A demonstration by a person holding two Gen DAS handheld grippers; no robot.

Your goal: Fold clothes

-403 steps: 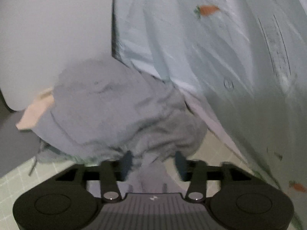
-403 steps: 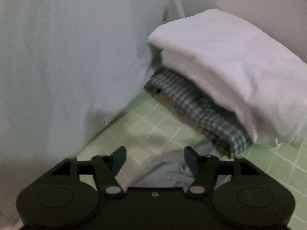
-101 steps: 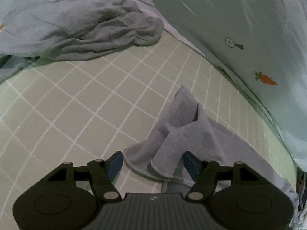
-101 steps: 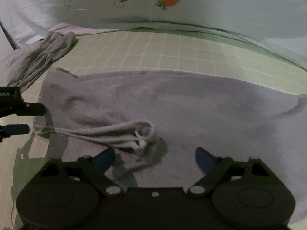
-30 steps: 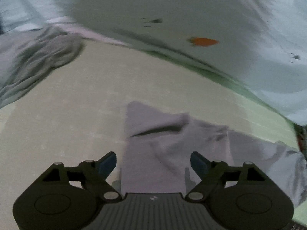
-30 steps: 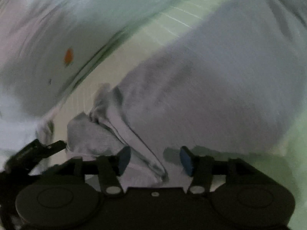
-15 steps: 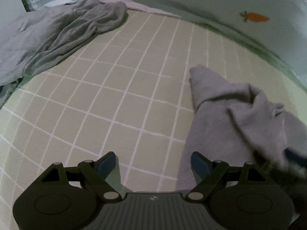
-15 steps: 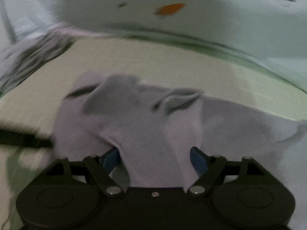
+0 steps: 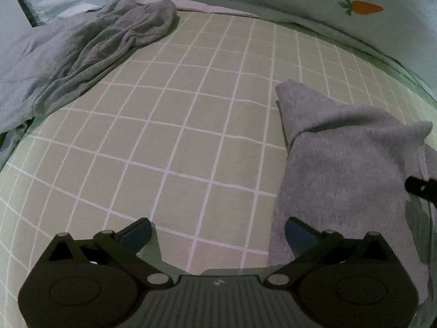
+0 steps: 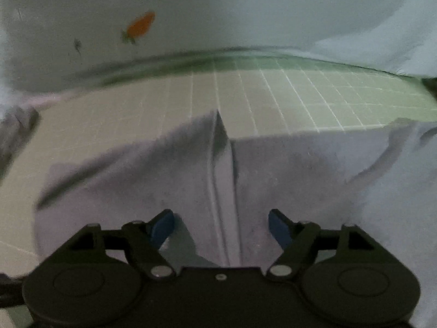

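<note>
A grey garment (image 9: 341,164) lies bunched on the green checked sheet (image 9: 164,136), at the right of the left wrist view. My left gripper (image 9: 217,233) hovers over the sheet with its jaws opening wide. Only the garment's left edge reaches its right fingertip (image 9: 297,232), and nothing is gripped. In the right wrist view the same grey garment (image 10: 164,180) fills the lower half. A raised fold (image 10: 221,164) runs up from between the fingers of my right gripper (image 10: 221,227). Its jaws are closing slightly but the pads stand apart from the cloth. Part of the right gripper (image 9: 422,188) shows at the right edge.
A second grey garment (image 9: 109,35) lies crumpled at the far left on a pale blue-grey cloth (image 9: 21,68). A pale duvet with a carrot print (image 9: 360,6) rises along the back of the sheet, with the same duvet (image 10: 142,24) blurred in the right wrist view.
My left jaws have spread wider and the gripper has dipped toward the sheet. My right gripper has rolled and slid across the grey garment, so a fold now lies between its fingers.
</note>
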